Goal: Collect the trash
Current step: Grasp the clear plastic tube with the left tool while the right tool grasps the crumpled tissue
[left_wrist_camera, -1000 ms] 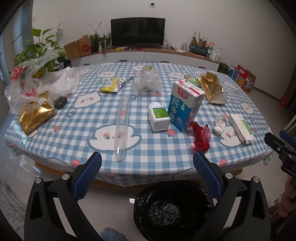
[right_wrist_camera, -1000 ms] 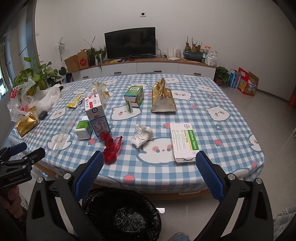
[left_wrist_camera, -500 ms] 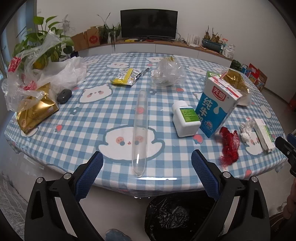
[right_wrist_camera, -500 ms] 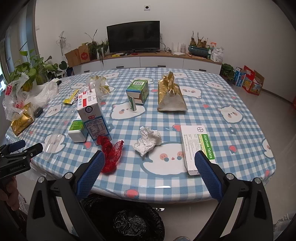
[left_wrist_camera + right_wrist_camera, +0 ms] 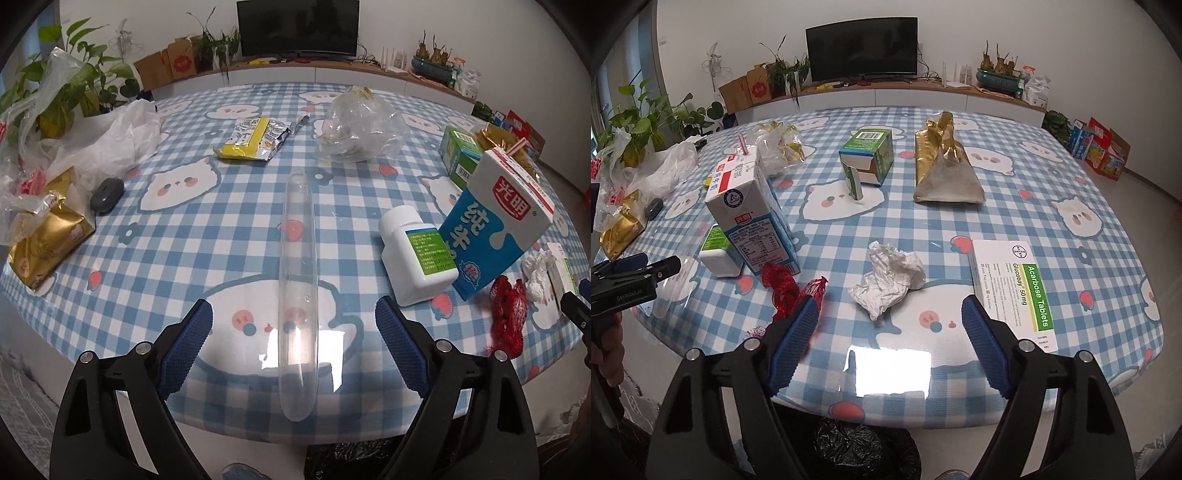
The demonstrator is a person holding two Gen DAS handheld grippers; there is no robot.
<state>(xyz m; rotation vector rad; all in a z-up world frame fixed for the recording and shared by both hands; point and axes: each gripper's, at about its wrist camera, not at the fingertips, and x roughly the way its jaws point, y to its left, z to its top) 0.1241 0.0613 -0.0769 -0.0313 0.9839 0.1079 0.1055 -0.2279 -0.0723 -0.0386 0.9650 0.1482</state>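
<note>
So, trash all over the table [image 5: 155,236], blue-check cloth w/ cat faces. Near front edge: clear plastic tube [image 5: 298,295] lying lengthwise, its near end between the left gripper [image 5: 293,350] fingers in view but not touched; jaws closing, still apart, nothing gripped. Just right of tube: white pill bottle [image 5: 413,258] w/ green label, on its side, then tilted blue milk carton [image 5: 495,229] w/ straw, touching the bottle. Red mesh net [image 5: 508,314] by the carton's base, crumpled tissue [image 5: 537,273] beside it.

Right gripper [image 5: 888,339]: jaws also closing, not on anything; crumpled tissue [image 5: 888,280] sits just beyond the gap, fingers not reaching it. Red net [image 5: 790,291] is at the left fingertip, partly behind it – contact, can't tell. White Acarbose tablet box [image 5: 1012,291] lies flat just by the right finger. Further back: green box [image 5: 868,155] w/ open flap, gold foil bag [image 5: 942,166], clear plastic bag [image 5: 360,129] w/ scraps, yellow snack wrapper [image 5: 255,138]. Far left edge: another gold bag [image 5: 48,229], grey mouse [image 5: 107,190], white plastic bags [image 5: 110,140], potted plant [image 5: 70,92].

Black bin bag [image 5: 864,450] on floor under table edge, below the right gripper. Left gripper also shows at left edge of right wrist view, held in a hand [image 5: 607,347]. TV [image 5: 862,48] & cabinet at back wall.
</note>
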